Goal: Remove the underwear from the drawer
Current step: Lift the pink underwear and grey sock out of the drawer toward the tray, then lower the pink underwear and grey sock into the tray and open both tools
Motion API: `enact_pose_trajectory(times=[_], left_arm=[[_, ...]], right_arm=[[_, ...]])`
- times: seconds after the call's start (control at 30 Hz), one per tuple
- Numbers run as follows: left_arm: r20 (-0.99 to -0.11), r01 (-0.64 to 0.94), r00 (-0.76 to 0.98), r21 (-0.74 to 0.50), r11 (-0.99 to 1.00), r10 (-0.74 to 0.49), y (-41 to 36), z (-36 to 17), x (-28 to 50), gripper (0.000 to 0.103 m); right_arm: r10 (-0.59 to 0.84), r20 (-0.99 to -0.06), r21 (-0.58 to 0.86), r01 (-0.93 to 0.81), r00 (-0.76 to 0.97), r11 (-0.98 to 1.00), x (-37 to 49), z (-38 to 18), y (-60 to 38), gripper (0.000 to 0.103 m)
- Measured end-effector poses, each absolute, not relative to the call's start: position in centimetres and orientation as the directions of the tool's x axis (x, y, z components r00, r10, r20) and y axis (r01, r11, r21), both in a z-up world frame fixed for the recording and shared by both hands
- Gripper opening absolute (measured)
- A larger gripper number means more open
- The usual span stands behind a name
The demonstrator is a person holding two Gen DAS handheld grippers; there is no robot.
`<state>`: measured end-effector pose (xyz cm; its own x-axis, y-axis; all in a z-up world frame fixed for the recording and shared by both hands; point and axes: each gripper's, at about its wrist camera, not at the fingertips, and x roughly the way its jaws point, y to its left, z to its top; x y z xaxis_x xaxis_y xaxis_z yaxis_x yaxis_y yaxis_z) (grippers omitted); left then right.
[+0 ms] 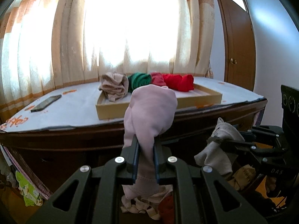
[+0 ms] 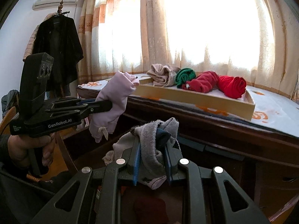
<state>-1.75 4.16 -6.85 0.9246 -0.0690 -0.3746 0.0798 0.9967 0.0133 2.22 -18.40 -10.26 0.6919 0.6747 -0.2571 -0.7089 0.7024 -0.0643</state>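
Note:
My left gripper [image 1: 145, 141] is shut on a pale pink piece of underwear [image 1: 151, 108], which bulges above the fingers and hangs down below them. From the right wrist view, the left gripper [image 2: 110, 103] and its pink underwear [image 2: 115, 97] are at the left, held in a hand [image 2: 20, 145]. My right gripper [image 2: 152, 140] is shut on a grey piece of underwear [image 2: 149, 155] bunched between its pads. It also shows at the right of the left wrist view, the right gripper [image 1: 224, 140] with the grey underwear [image 1: 220, 153]. Below both lies the open drawer with crumpled clothes [image 1: 138, 205].
A wooden tray [image 1: 115, 110] on the dresser top [image 1: 56, 136] holds rolled beige [image 1: 114, 85], green [image 1: 140, 80], dark red [image 2: 203, 81] and red [image 1: 179, 83] garments. A phone [image 1: 46, 103] lies at the left. A wardrobe [image 1: 239, 46] stands right; a dark coat [image 2: 58, 52] hangs left.

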Motion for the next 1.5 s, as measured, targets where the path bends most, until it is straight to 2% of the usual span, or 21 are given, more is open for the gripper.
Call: enact_pose_trajectory(times=[0.2,0.83,1.27,1.5], left_arm=[[-0.342,0.076,0.938,0.030,0.997,-0.062,4.4,-5.4,-1.9,0.011],[-0.318,0.129,0.941,0.011,0.992,-0.119,5.0,-0.5,1.5,0.011],[-0.286,0.120,0.954,0.097,0.988,-0.088,5.2,3.2,5.8,0.011],[-0.331,0.111,0.942,0.137,0.984,-0.060,5.4,3.6,8.9,0.011]], right_arm=[[0.670,-0.226,-0.092,-0.700,0.707,0.708,1.6,-8.8,-18.7,0.024],[0.655,-0.179,-0.141,-0.678,0.734,0.721,2.6,-4.0,-19.6,0.024],[0.632,-0.193,-0.109,-0.657,0.751,0.746,6.9,-0.2,-20.4,0.024],[0.606,-0.221,-0.097,-0.636,0.764,0.766,9.4,1.2,-20.2,0.024]])
